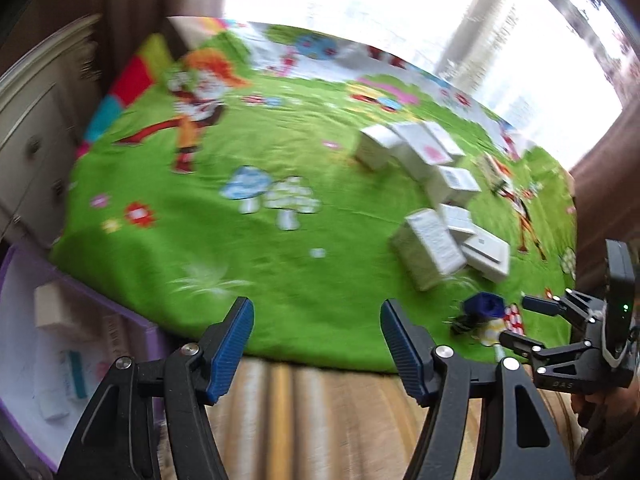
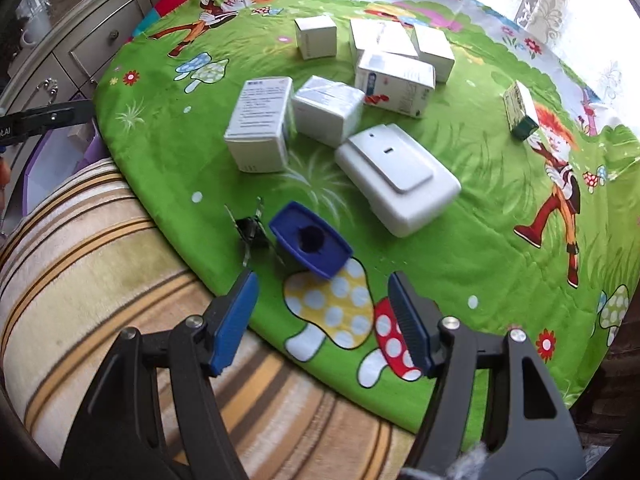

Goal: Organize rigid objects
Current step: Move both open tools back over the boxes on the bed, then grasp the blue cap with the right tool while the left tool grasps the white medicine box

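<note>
A bright green cartoon-print blanket (image 2: 460,240) — mushrooms, flowers and red-haired figures — covers the bed, with a striped beige plush blanket (image 2: 100,248) at its near edge. Scattered over the green cloth lie the rigid objects: a cluster of white cardboard boxes (image 2: 396,64) toward the far side, a printed white box (image 2: 260,120) standing just beside a film-wrapped white box (image 2: 328,108), and a smooth, rounded white plastic device (image 2: 396,180) lying flat in front of them. Off to the right a small green-and-white box (image 2: 520,110) sits tilted, well apart from the rest.

Nearest the right gripper (image 2: 322,312) are a dark blue plastic tray (image 2: 310,244), tilted on the cloth, and a small black clip-like piece (image 2: 252,232) just beside it on its left. The right gripper's jaws are released, their ribbed blue pads spread with nothing between them, poised over the yellow and red mushroom print just short of the tray.

The left gripper (image 1: 316,340) hangs over the near edge of the green blanket, jaws likewise released and empty. Its view is blurred. At its lower left, a purple-walled bin (image 1: 154,344) with a white inside holds a few small boxes (image 1: 52,308); a cream chest of drawers (image 1: 36,140) stands behind it. A lace-curtained window (image 1: 360,0) glares beyond the bed.
</note>
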